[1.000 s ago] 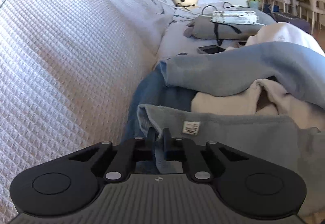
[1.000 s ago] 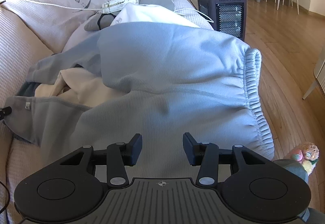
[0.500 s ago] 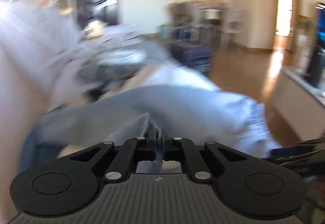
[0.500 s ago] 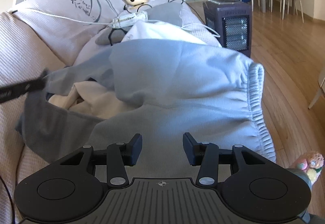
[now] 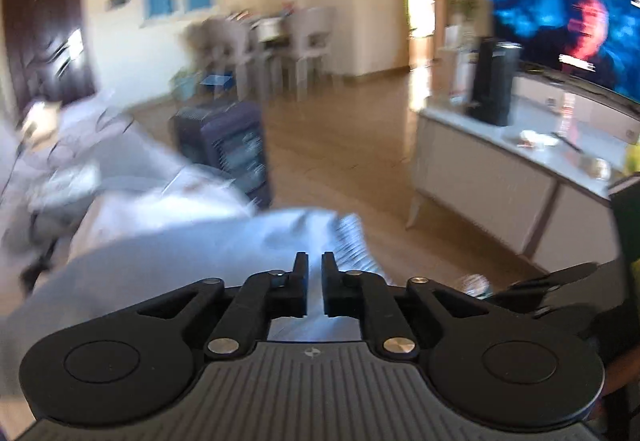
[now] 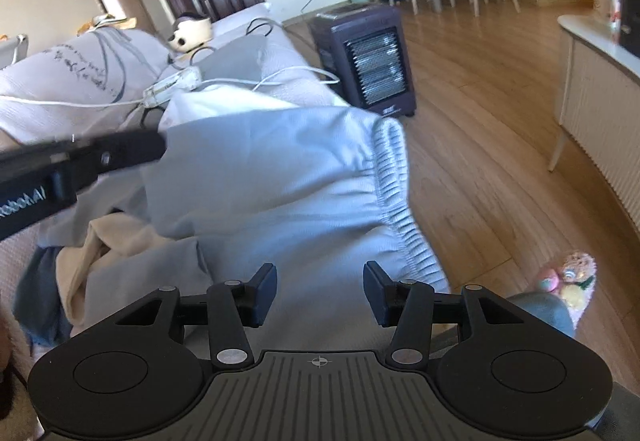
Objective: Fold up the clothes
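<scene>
A light grey-blue garment (image 6: 280, 177) with an elastic ribbed band (image 6: 396, 201) lies spread over the sofa pile, and shows blurred in the left wrist view (image 5: 180, 257). A cream garment (image 6: 108, 241) and a white one (image 6: 216, 101) lie under it. My left gripper (image 5: 315, 265) reaches in from the left of the right wrist view (image 6: 154, 145). It pinches the garment's folded-over edge while its jaws are starting to open. My right gripper (image 6: 320, 281) hovers over the garment's near part. Its jaws stand apart and are opening a little, with nothing pressed between them.
A dark space heater (image 6: 364, 57) stands on the wooden floor (image 6: 480, 145) beside the sofa. A power strip with white cable (image 6: 172, 81) and a panda toy (image 6: 188, 31) lie farther back. A white TV cabinet (image 5: 500, 177) is to the right, a plush slipper (image 6: 568, 277) nearby.
My left gripper swung from the sofa back across the pile to the right, dragging the garment's edge with it. It now shows in the right wrist view. The right gripper shifted slightly.
</scene>
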A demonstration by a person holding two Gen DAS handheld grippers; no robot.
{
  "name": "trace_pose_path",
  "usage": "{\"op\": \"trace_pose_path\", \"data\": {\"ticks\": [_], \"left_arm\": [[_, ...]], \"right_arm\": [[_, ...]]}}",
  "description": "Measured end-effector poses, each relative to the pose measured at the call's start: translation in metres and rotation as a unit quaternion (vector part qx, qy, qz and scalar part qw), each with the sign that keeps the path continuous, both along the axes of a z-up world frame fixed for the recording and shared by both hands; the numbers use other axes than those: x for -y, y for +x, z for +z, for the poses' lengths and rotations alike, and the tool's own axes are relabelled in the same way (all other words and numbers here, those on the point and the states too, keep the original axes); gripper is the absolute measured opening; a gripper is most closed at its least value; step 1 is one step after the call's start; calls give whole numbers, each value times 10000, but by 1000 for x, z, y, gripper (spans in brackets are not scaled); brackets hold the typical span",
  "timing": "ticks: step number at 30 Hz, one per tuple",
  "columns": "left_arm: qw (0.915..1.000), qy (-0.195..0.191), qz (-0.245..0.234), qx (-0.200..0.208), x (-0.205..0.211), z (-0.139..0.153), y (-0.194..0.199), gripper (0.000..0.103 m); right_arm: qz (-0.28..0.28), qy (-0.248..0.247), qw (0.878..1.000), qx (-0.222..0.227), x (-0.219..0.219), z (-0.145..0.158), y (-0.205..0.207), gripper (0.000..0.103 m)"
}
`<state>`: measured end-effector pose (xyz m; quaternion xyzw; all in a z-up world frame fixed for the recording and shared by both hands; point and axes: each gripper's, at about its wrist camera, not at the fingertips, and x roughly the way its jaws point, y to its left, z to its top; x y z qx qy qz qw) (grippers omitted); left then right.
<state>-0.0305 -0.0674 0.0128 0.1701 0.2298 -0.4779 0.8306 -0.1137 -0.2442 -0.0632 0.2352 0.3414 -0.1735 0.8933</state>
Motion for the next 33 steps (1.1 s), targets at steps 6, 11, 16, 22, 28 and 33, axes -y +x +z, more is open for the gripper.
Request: {"op": "trace_pose_path", "data": {"ticks": [6, 11, 16, 22, 28, 33], "left_arm": [[9861, 810, 1454, 4, -72, -34, 55, 18], [9710, 1263, 1986, -427, -125, -60, 61, 33], [9731, 1442, 1710, -557, -151, -71, 47, 68], [9696, 1676, 1720, -462, -159, -82, 29, 72], [9735, 1665, 1499, -456, -152, -83, 23, 74], [9796, 1573, 1209, -324, -140, -79, 14, 78]], "right_arm": [[1037, 147, 9945, 84, -17, -3, 31, 48], [2060, 188, 9783, -101, -48, -13, 72, 48], [2275, -223, 9730, -333, -58, -25, 108, 48], [2499, 4, 9662, -639, -67, -51, 133, 12], [2528, -433, 9657, -401, -75, -26, 111, 5], [1690, -945, 9808, 235, -40, 32, 62, 5]]}}
